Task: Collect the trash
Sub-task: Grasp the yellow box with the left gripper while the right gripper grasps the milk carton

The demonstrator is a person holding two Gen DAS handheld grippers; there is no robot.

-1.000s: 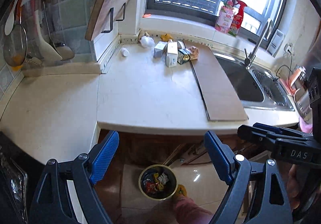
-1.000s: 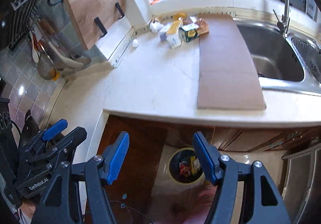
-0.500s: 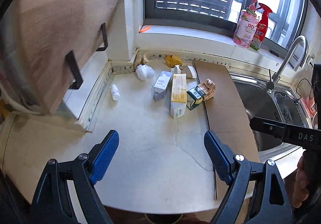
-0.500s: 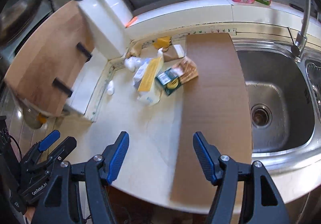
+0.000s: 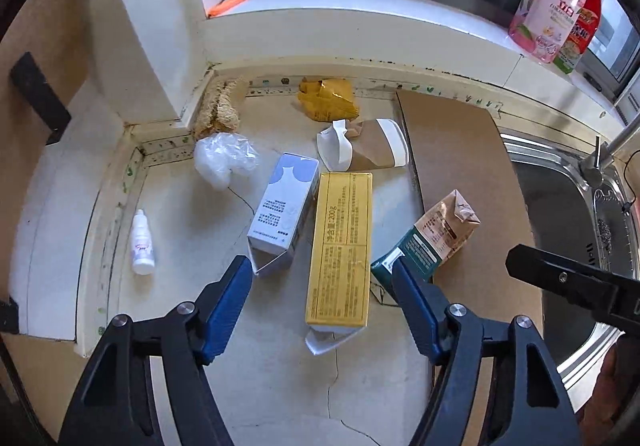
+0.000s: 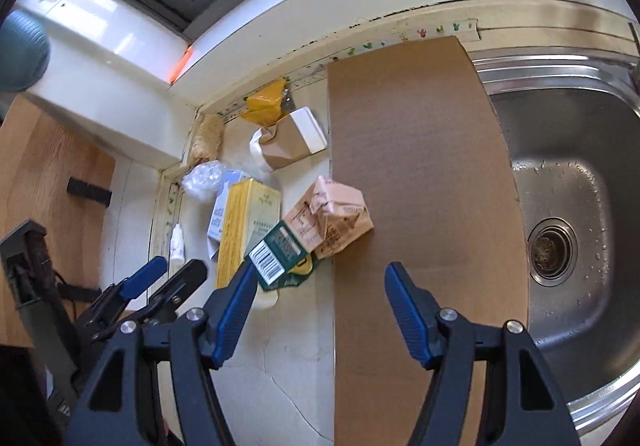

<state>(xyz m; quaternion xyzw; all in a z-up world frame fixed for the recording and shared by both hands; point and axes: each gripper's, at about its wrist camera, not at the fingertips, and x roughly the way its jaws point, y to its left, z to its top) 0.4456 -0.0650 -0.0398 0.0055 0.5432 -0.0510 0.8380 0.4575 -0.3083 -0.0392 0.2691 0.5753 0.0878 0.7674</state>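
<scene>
Yellow, the long rectangular carton (image 5: 340, 246) now lies between the blue pads of your left gripper (image 5: 322, 300), its long axis running from 6 to 12 o'clock in the left wrist view, torn white end toward you. A second ago that view looked past the counter edge into a floor bin; both grippers have since come in over the pale stone countertop (image 5: 192, 230). Your left jaws have just been closing, yet stand released, pads clear of the carton. Just beside it at 10 o'clock lies a blue-and-white carton (image 5: 282, 206); at 2 o'clock, a green-and-brown drink carton (image 5: 434, 236). Your right gripper (image 6: 318, 296) hangs unclenched, empty, over the brown cardboard sheet (image 6: 416, 166).
</scene>
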